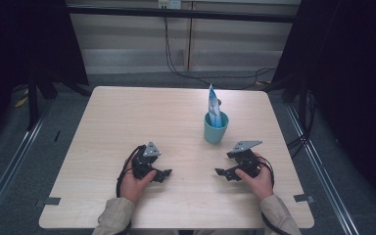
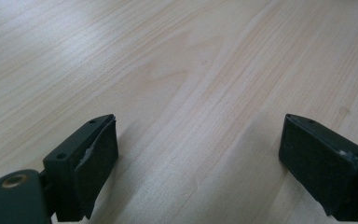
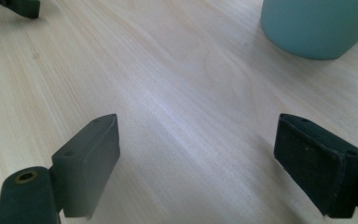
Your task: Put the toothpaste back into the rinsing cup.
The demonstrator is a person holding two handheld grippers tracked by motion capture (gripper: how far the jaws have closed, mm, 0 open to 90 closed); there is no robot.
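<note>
A teal cup [image 1: 216,129] stands upright on the light wooden table [image 1: 127,112], right of centre, with a blue-and-white packet [image 1: 213,106] sticking up out of it. My left gripper [image 1: 163,174] rests low over the table near the front, jaws wide apart with nothing between them, as the left gripper view [image 2: 198,154] confirms. My right gripper [image 1: 223,173] is likewise open and empty in front of the cup, seen close in the right gripper view [image 3: 196,154]. The cup's base [image 3: 319,25] lies ahead of the right jaws, to their right.
Black cables [image 1: 186,73] run across the floor behind the table. Dark stands [image 1: 34,93] flank the table's left and right sides. A tip of the left gripper [image 3: 21,7] appears at the top left of the right gripper view.
</note>
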